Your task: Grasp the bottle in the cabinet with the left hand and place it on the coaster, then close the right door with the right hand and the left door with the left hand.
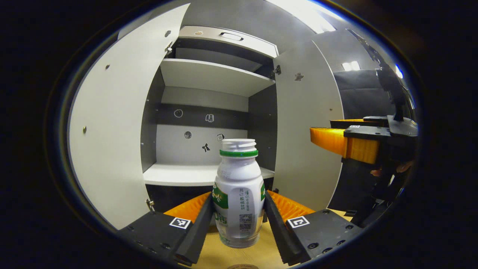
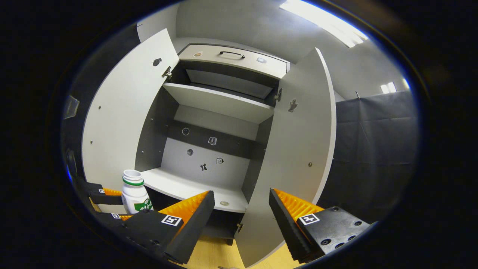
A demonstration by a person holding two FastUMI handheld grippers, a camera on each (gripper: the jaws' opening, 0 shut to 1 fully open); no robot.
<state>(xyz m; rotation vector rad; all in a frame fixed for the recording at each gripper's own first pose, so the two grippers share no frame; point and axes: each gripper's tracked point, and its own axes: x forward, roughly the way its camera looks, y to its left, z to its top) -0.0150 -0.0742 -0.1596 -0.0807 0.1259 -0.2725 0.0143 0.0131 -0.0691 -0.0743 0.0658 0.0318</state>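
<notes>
Between the left tongs stands the bottle, upright and pinched on both sides, out of the cabinet and just above the worktop. Right tongs are spread and hold nothing; the open right door lies just ahead, slightly right. Beyond, the cabinet's shelf is bare.

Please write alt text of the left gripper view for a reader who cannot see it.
The left hand-held gripper holds an upright white bottle between its fingers, above a wooden surface. Behind stands a white cabinet with both doors open; the right hand-held gripper is at the right.
</notes>
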